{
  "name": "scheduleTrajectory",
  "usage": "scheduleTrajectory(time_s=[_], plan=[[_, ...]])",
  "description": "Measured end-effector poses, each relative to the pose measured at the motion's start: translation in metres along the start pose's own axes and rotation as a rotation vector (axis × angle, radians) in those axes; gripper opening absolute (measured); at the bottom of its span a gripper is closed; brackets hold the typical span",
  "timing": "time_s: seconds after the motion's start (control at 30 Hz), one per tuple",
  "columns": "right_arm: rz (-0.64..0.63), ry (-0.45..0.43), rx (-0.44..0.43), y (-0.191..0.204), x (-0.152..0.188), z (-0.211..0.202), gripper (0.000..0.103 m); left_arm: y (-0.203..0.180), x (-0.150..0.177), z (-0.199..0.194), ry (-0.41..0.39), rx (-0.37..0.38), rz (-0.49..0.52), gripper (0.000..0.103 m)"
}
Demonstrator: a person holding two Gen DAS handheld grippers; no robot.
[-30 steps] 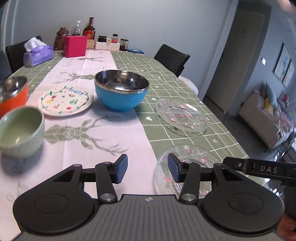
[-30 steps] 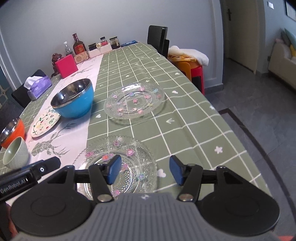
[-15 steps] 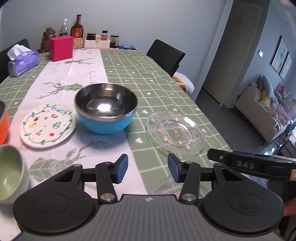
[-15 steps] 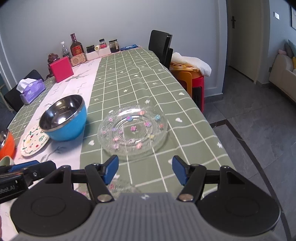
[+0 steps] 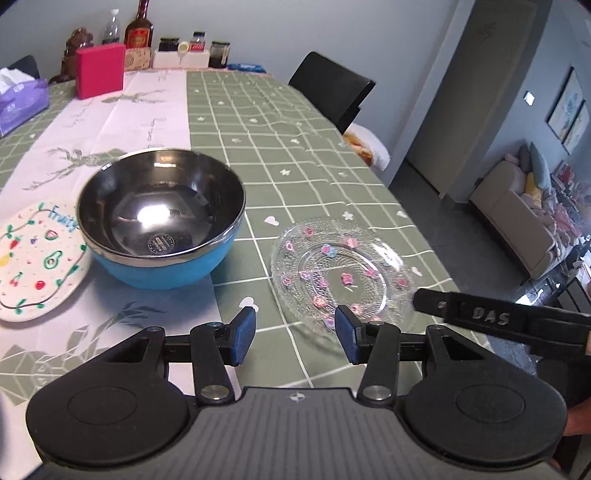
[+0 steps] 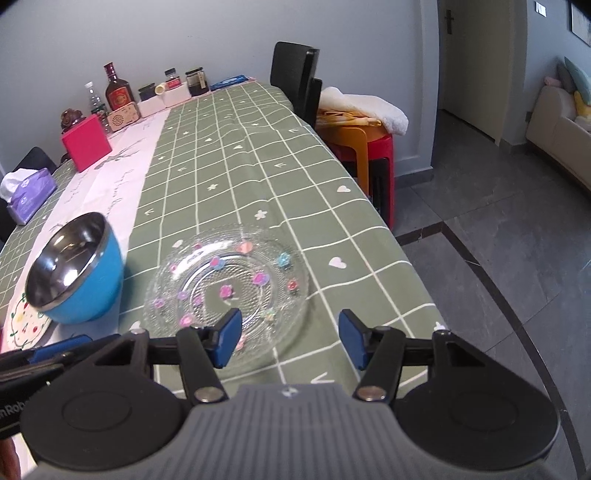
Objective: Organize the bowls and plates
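Note:
A clear glass plate with small coloured flowers (image 5: 343, 273) (image 6: 227, 291) lies on the green checked cloth. Left of it stands a blue bowl with a steel inside (image 5: 160, 218) (image 6: 74, 269), and a white fruit-printed plate (image 5: 35, 258) (image 6: 26, 321) lies further left. My left gripper (image 5: 295, 334) hangs open and empty above the cloth, just short of the glass plate's near-left rim. My right gripper (image 6: 290, 338) hovers over the plate's near-right rim; its jaws are closing, with nothing pressed between the pads.
At the table's far end stand a pink box (image 5: 99, 70), a purple tissue pack (image 5: 20, 101), bottles and jars (image 5: 138, 31). A black chair (image 6: 295, 81) and a red stool with folded cloth (image 6: 364, 125) sit beside the table's right edge (image 6: 406, 258).
Both grippers have moved forward along the table. The nearer glass plate, green bowl and orange bowl have dropped out of view, and the far glass plate and blue bowl now lie close.

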State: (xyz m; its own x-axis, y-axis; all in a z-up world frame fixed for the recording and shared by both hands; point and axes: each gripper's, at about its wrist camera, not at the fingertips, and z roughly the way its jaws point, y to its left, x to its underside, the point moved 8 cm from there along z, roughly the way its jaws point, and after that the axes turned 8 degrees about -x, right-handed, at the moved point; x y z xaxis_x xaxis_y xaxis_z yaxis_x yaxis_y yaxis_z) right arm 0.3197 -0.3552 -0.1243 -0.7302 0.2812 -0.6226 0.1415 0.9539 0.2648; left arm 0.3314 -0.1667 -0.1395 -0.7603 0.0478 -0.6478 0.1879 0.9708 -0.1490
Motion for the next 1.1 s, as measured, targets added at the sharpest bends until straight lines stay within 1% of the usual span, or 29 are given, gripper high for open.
scheduleTrajectory(time_s=[0.17, 0.2, 0.27, 0.33, 0.37, 0.4, 0.5, 0.53, 0.6, 0.63, 0.67, 0.73, 0.83, 0.9, 1.1], plan=[[0.106, 0.033, -0.039, -0.018, -0.005, 0.014, 0.049, 0.003, -0.001, 0.016, 0.022, 0.017, -0.045, 0.056], [0.122, 0.037, -0.044, -0.020, -0.006, 0.015, 0.047, 0.003, -0.002, 0.018, 0.021, 0.015, -0.047, 0.056], [0.146, 0.039, -0.052, -0.024, -0.006, 0.017, 0.047, 0.002, -0.003, 0.021, 0.022, 0.020, -0.045, 0.056], [0.164, 0.037, -0.063, -0.027, -0.008, 0.020, 0.043, 0.001, -0.005, 0.024, 0.023, 0.017, -0.046, 0.053], [0.171, 0.037, -0.073, -0.028, -0.009, 0.022, 0.040, 0.001, -0.006, 0.027, 0.025, 0.012, -0.045, 0.049], [0.176, 0.038, -0.080, -0.028, -0.009, 0.023, 0.034, 0.001, -0.007, 0.029, 0.030, 0.005, -0.045, 0.044], [0.186, 0.044, -0.099, -0.029, -0.010, 0.028, 0.024, 0.001, -0.007, 0.036, 0.040, -0.003, -0.050, 0.037], [0.190, 0.047, -0.106, -0.029, -0.010, 0.030, 0.021, 0.002, -0.007, 0.038, 0.040, -0.003, -0.052, 0.035], [0.205, 0.053, -0.121, -0.031, -0.011, 0.033, 0.018, 0.002, -0.007, 0.041, 0.042, 0.001, -0.058, 0.027], [0.215, 0.055, -0.129, -0.032, -0.011, 0.034, 0.017, 0.002, -0.007, 0.042, 0.045, 0.005, -0.063, 0.024], [0.229, 0.057, -0.140, -0.032, -0.011, 0.035, 0.016, 0.002, -0.006, 0.043, 0.051, 0.009, -0.067, 0.019], [0.253, 0.066, -0.171, -0.032, -0.010, 0.038, 0.010, 0.002, -0.006, 0.044, 0.049, 0.012, -0.079, 0.019], [0.291, 0.093, -0.194, -0.032, -0.006, 0.042, 0.007, 0.003, -0.006, 0.044, 0.050, 0.012, -0.091, 0.018], [0.302, 0.094, -0.198, -0.032, -0.005, 0.042, 0.006, 0.004, -0.006, 0.043, 0.051, 0.008, -0.089, 0.017], [0.254, 0.134, -0.178, -0.021, 0.000, 0.037, 0.007, 0.008, 0.000, 0.031, 0.054, -0.021, -0.089, 0.015]])
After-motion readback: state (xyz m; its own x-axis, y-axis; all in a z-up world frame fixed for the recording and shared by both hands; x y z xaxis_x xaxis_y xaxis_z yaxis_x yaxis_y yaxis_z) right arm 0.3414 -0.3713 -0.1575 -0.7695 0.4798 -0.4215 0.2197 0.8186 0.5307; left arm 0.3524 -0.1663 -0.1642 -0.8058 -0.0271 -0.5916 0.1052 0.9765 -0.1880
